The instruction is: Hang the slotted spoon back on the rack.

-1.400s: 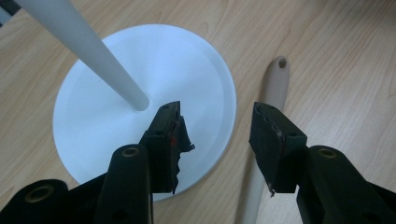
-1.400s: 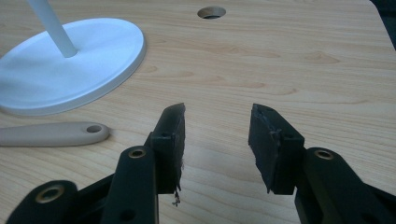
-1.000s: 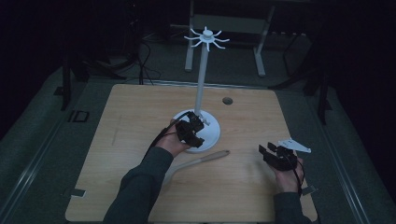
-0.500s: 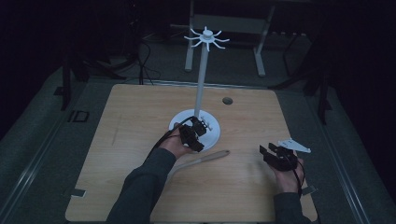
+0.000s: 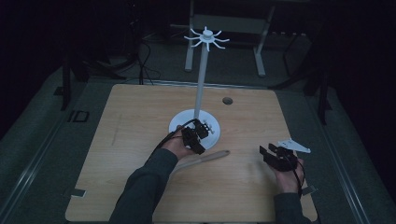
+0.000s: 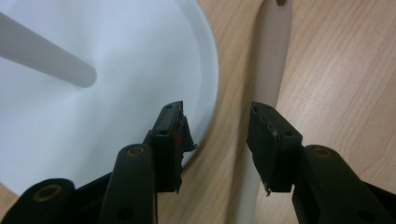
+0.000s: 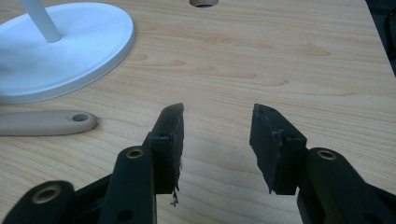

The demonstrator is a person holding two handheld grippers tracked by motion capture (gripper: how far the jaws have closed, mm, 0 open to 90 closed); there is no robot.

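High view: a pale wood-grain table [image 5: 140, 186] with rounded corners and a small round hole [image 5: 227, 100] beyond the stand. The white stand [image 5: 201, 84] is the landmark: a smooth round disc base, a thin straight pole, and a ring of curved hooks at the top. The left gripper [image 5: 195, 135], black, sits at the near edge of the stand's base, with a dark sleeve and a cable trailing back from it. A beige utensil handle [image 5: 205, 158], long, flat and matte, lies on the wood just beside the base on the near side, angled. The right gripper [image 5: 276, 156] rests well apart from the stand, off to its right and nearer the person, with a grey three-cornered plate on top. Dark floor marking left of the table reads roughly "ID", not sure. Left gripper view: the jaws stand about half open and have just been closing, gripping nothing. One black pad [image 6: 173, 135] hangs over the glossy white rim of the base [image 6: 93, 121], the other over the beige handle [image 6: 268, 56], with bare wood between base and handle. Pad edges look chipped, with a red speck on one. The pole meets the disc at upper left. Right gripper view: the jaws are open and empty over bare wood grain. The stand's base [image 7: 65, 51] is up left, the handle's rounded end with its hanging hole [image 7: 80, 117] just beside the base, and the table hole at the top edge.
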